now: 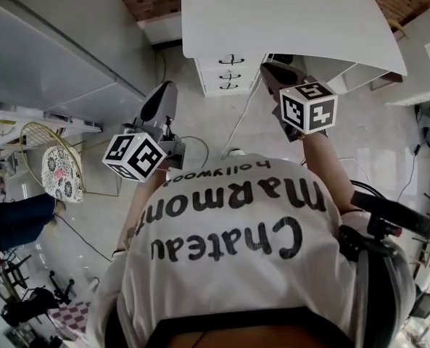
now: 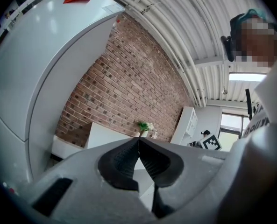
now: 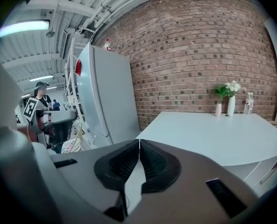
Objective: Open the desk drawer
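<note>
Plainly both claws are closed and empty: left gripper (image 1: 164,91) at centre left, right gripper (image 1: 271,72) beside the desk's (image 1: 287,20) 3 shut drawers (image 1: 229,75), upper centre.

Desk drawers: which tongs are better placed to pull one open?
Right, probably. The right tongs, shut, hover close beside the drawers; the left tongs, also shut, sit farther off, toward the fridge.
</note>
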`<state>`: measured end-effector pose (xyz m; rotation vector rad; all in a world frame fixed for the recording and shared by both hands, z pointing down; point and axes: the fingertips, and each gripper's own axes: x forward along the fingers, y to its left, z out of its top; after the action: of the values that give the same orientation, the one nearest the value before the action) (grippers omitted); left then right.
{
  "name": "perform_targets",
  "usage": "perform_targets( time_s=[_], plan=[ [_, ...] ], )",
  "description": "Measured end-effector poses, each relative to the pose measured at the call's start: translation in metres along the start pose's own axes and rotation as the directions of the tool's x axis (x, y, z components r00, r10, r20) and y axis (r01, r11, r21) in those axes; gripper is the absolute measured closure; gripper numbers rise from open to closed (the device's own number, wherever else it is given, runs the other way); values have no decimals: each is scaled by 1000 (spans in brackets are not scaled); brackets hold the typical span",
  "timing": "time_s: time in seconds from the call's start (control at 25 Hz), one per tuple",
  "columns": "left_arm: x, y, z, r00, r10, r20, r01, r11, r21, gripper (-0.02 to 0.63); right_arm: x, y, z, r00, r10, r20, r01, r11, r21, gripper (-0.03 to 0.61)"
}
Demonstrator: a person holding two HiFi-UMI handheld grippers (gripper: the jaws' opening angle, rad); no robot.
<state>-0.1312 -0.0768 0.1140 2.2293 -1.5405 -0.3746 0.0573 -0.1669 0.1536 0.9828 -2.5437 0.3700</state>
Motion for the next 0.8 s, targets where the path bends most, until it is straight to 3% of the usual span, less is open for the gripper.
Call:
perform_targets(
  time_s=[0.28,0.6,0.8],
  plan=[
    [30,18,-14,997,79,-21,-79,997,17,598,48,-19,1,996,83,-43,-83,996,-13,563],
    [63,30,-65,992,97,-76,-98,995,-17,598,98,-34,-38,986,152,-64,-150,988,40,563],
    [88,45,-102,990,69,-126,-73,997,-25,598,139,-47,-79,979,159,-131,-153,987,56,563]
  ],
)
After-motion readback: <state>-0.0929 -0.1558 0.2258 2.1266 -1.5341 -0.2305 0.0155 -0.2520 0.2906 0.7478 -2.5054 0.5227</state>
